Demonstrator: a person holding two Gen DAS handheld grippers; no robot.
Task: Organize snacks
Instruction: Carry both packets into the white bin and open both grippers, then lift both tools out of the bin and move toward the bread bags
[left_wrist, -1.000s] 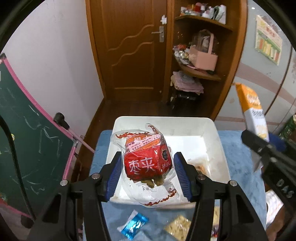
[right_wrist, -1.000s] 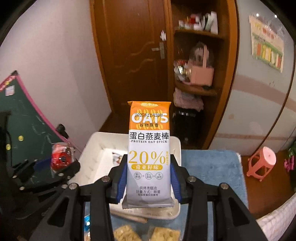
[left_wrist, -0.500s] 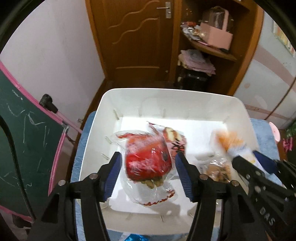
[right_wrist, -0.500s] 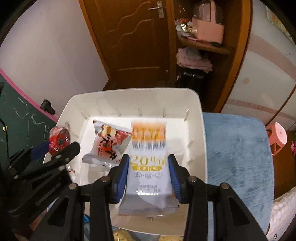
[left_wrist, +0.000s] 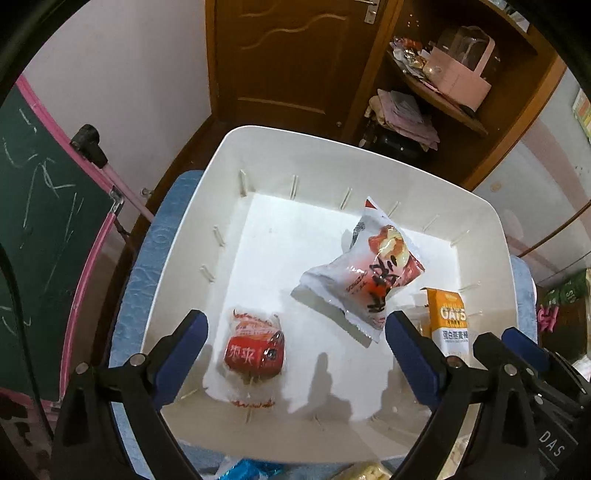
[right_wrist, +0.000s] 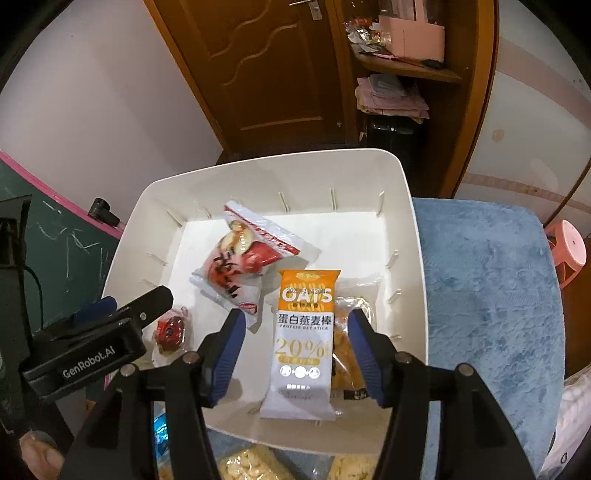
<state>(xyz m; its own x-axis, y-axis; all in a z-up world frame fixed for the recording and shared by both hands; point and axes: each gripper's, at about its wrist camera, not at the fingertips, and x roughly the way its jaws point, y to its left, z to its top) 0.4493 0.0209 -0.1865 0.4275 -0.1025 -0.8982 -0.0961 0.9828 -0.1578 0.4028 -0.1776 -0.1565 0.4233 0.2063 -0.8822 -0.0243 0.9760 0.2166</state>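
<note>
Snacks inside white bin (left_wrist: 177, 258): red date packet (left_wrist: 255, 352) at lower centre of left view, between wide-spread jaws of left gripper (left_wrist: 295, 354), untouched. Oat bar (right_wrist: 304, 343) lying flat at lower centre of right view, between wide-spread jaws of right gripper (right_wrist: 293, 354). White-red pouch (right_wrist: 240, 269) mid-bin.

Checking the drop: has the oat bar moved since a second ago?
Yes. The oat bar went down from above the white bin onto its floor, released.
</note>
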